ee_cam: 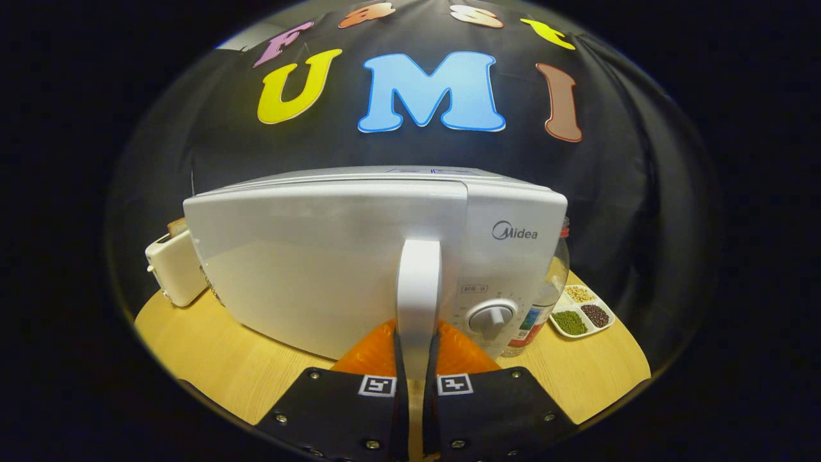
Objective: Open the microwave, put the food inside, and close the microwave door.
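A white microwave [321, 256] stands on the wooden table [218, 359], right in front of me. Its door appears swung slightly ajar, with the right edge standing off the control panel. The white vertical door handle [419, 282] runs down between my fingers [385, 350], one pressing on each of its sides. My gripper [417, 359] is shut on the lower end of that handle. The round control knob [491, 318] sits just right of the handle. The food itself cannot be made out.
A white toaster [174, 268] holding a slice of bread stands left of the microwave. A clear bottle [544, 301] stands by the microwave's right side, and beyond it lies a white divided tray [582, 311] of beans and grains.
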Available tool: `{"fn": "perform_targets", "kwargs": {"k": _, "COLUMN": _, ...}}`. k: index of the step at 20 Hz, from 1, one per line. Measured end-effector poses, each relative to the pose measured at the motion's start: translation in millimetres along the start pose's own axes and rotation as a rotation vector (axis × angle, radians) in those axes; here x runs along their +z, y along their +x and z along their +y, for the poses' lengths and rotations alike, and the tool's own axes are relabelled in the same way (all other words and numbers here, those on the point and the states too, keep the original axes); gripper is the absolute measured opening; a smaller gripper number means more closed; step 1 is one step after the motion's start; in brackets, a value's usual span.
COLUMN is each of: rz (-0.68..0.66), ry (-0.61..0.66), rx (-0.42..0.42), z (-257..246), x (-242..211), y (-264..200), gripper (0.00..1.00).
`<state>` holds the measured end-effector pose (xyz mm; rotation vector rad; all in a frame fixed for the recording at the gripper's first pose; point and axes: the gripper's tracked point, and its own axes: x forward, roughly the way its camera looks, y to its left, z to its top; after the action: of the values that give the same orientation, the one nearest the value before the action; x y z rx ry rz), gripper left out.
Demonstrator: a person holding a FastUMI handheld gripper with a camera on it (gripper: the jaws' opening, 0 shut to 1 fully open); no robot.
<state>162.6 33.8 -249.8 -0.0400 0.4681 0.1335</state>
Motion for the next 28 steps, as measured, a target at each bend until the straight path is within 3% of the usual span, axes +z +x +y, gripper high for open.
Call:
{"fn": "perform_targets", "kwargs": {"k": 9, "rz": 0.061, "ry": 0.010, "rx": 0.037, "z": 25.3, "x": -19.1, "y": -53.7, "gripper": 0.09}}
{"fn": "perform_targets", "kwargs": {"k": 13, "rz": 0.069, "ry": 0.018, "rx": 0.031, "z": 42.2, "x": -28.7, "y": -78.8, "gripper": 0.11}}
{"fn": "perform_targets", "kwargs": {"k": 19, "rz": 0.084, "ry": 0.043, "rx": 0.021, "z": 68.1, "x": -41.0, "y": -110.5, "gripper": 0.22}}
{"fn": "perform_targets", "kwargs": {"k": 28, "rz": 0.118, "ry": 0.076, "rx": -0.016, "z": 120.5, "x": -69.1, "y": -151.8, "gripper": 0.23}}
